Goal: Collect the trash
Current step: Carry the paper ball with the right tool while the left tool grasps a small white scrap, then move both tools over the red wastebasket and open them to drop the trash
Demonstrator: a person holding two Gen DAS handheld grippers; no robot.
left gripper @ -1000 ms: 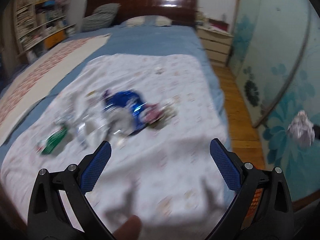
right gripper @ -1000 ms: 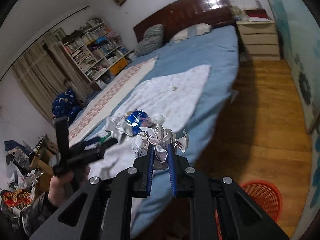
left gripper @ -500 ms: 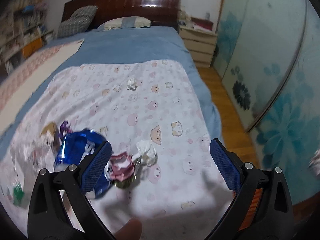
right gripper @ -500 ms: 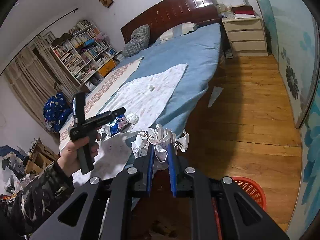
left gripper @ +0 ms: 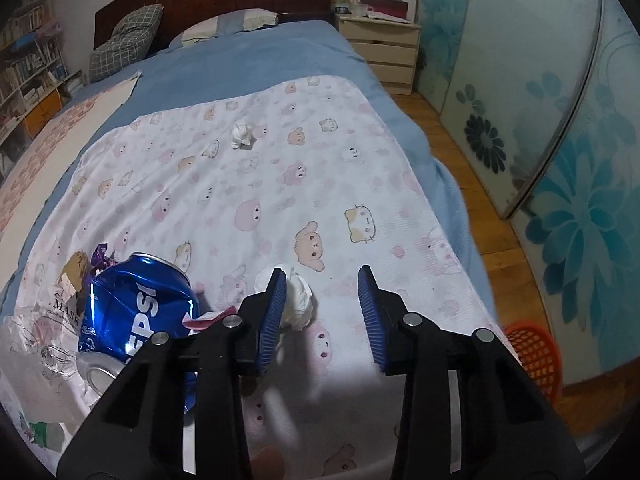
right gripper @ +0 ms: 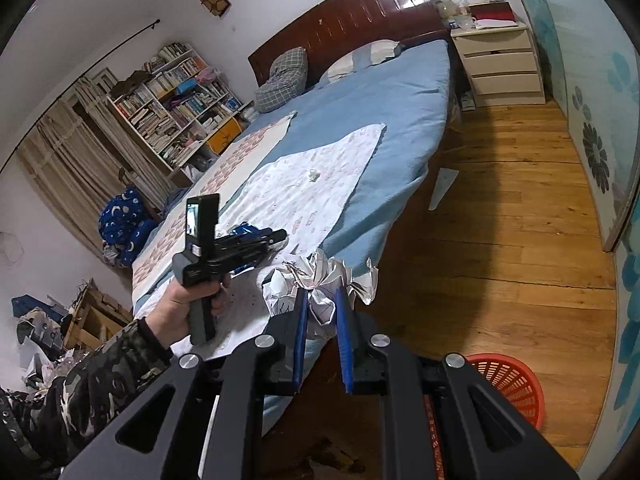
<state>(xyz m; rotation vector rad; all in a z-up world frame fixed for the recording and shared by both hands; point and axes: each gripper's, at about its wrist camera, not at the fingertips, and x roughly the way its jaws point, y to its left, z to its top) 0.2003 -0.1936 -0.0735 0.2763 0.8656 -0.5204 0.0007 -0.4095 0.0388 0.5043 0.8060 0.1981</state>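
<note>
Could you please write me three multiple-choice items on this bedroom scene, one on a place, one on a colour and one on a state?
1. Where does the red mesh plastic basket stand?
A. on the bed
B. on the wooden floor
C. on the nightstand

2. What colour is the crushed Pepsi drink can?
A. green
B. blue
C. yellow

3. What is the right gripper doing?
A. clamping a crumpled ball of printed paper
B. hanging open and empty
C. gripping the can

Key: 1 B, the basket sits on floorboards beside the bed; 2 B, the can's body is shiny blue with white lettering; 3 A, both blue pads press on the paper ball.
</note>
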